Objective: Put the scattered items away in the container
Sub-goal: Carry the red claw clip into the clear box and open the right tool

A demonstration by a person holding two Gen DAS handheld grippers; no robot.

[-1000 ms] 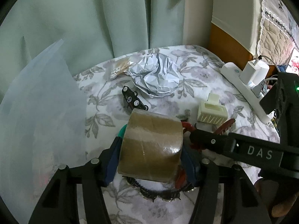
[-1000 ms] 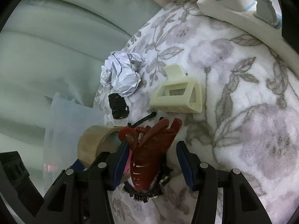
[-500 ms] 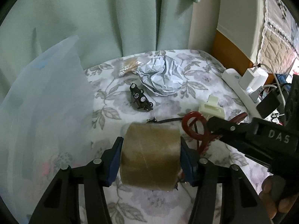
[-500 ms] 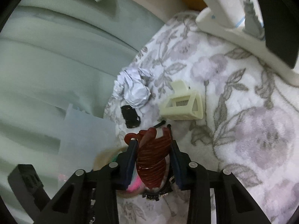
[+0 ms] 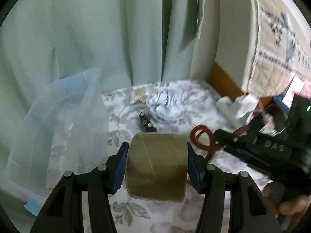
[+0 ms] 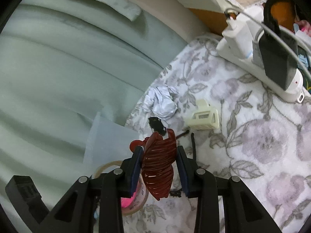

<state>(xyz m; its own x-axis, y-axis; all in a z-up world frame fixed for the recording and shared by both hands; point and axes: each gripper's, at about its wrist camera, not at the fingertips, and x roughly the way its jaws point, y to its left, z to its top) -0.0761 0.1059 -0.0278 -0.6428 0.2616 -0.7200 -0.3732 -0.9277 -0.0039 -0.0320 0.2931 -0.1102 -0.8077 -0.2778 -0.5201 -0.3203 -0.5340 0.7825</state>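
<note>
Pinching the brown tape roll (image 5: pixel 156 167) across its flat sides, the left tool (image 5: pixel 157 165) hangs above the floral bedspread (image 5: pixel 194 104); rigid, light, secure. Right tool (image 6: pixel 158 167) clamps a brittle red hair claw (image 6: pixel 158 167). Clear container (image 5: pixel 58 120) at nine o'clock.

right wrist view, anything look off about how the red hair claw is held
Yes. The red hair claw sits askew in the right tool: pinched across its toothed body, its ring handle jutting sideways past the left pad, so the hold looks off-centre.
</note>
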